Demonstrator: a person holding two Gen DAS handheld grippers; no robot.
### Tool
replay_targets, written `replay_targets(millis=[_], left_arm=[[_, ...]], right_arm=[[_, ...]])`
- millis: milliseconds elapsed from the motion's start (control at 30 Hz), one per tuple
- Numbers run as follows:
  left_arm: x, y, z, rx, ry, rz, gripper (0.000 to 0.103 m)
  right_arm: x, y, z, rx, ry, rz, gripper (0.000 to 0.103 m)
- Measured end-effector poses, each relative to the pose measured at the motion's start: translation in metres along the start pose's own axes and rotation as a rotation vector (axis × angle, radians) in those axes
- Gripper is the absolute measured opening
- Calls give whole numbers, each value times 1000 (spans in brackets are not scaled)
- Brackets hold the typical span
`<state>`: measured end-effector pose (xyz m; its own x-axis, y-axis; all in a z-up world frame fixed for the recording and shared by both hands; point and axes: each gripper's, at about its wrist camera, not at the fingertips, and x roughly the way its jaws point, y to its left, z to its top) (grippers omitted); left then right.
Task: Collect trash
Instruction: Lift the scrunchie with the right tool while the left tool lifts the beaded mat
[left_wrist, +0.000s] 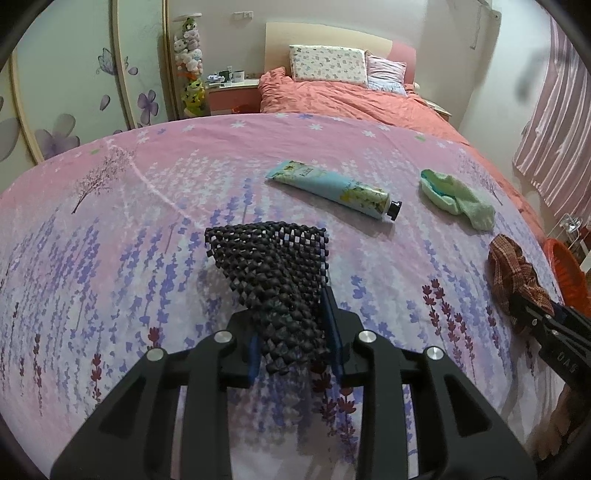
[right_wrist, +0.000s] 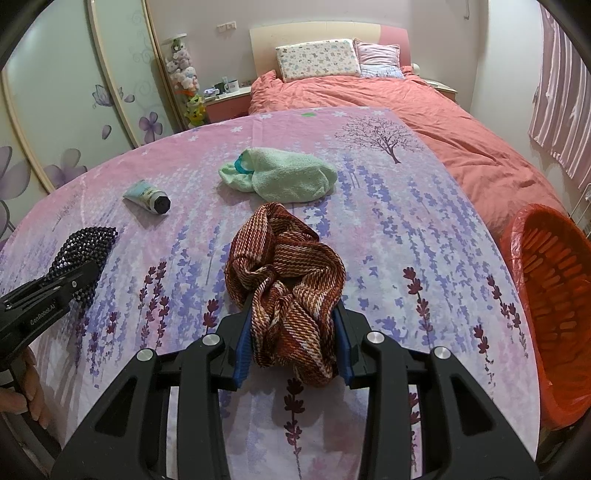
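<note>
My left gripper (left_wrist: 291, 332) is shut on a black beaded mat (left_wrist: 273, 273), which lies on the pink flowered cloth; it also shows in the right wrist view (right_wrist: 83, 254). My right gripper (right_wrist: 293, 339) is shut on a red-brown plaid cloth (right_wrist: 288, 273), also seen at the right of the left wrist view (left_wrist: 511, 273). A light blue tube with a black cap (left_wrist: 332, 188) (right_wrist: 147, 195) and a pale green sock (left_wrist: 456, 197) (right_wrist: 284, 177) lie farther back on the cloth.
An orange plastic basket (right_wrist: 554, 295) (left_wrist: 567, 269) stands at the table's right edge. A bed with a coral duvet (right_wrist: 424, 110) and pillows lies behind. A wardrobe with flower doors (left_wrist: 74, 92) is on the left, striped curtains (right_wrist: 565, 103) on the right.
</note>
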<state>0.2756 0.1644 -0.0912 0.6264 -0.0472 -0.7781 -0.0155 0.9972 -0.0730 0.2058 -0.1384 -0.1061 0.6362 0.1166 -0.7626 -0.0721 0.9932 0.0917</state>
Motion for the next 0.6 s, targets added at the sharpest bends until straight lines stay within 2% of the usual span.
replay_targets(millis=[600], left_arm=[[-2,4,0,-11,-1,-11,30]], right_arm=[[1,-7,0,10,0,30,40]])
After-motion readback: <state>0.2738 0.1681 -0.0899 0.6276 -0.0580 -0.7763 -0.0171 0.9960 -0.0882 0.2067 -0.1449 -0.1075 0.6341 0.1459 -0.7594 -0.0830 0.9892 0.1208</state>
